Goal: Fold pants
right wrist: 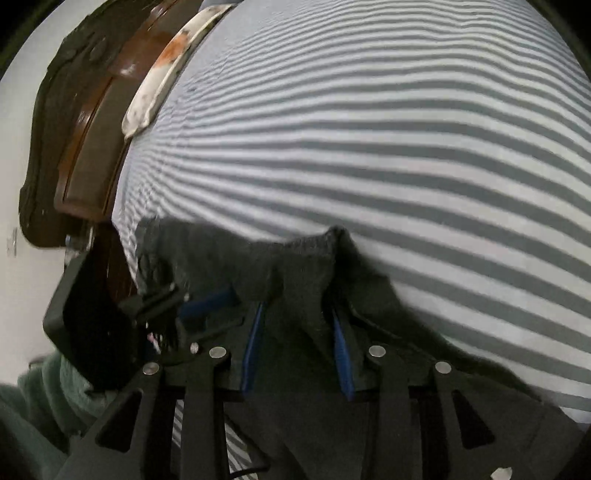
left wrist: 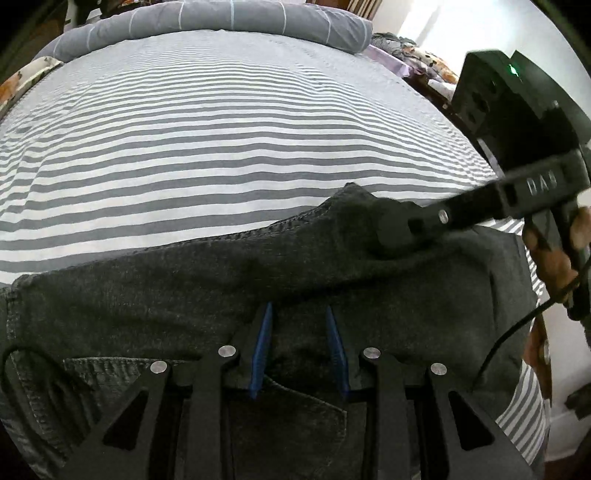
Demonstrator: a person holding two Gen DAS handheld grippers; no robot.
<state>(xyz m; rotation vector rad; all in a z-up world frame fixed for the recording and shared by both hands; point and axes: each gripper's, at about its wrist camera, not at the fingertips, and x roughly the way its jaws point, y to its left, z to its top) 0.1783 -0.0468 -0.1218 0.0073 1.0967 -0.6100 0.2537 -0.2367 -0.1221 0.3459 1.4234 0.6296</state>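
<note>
Dark grey denim pants [left wrist: 147,295] lie on a grey-and-white striped bedsheet [left wrist: 221,129]; a back pocket shows near the bottom. My left gripper [left wrist: 299,314] has its blue-padded fingers spread, with pants fabric bunched between them and a fold draped over the tips. My right gripper [right wrist: 299,310] has pants fabric [right wrist: 303,266] between its blue pads and lifts an edge into a peak. The right gripper also shows in the left wrist view [left wrist: 399,229], its tips buried in the fabric. The left gripper shows in the right wrist view [right wrist: 207,302] at the left.
A rolled grey quilt [left wrist: 221,18] lies at the bed's far end. A wooden bed frame [right wrist: 88,158] and a patterned pillow [right wrist: 166,74] are at the left. Cluttered items [left wrist: 417,55] stand beyond the bed's right side. A cable [left wrist: 509,332] hangs from the right gripper.
</note>
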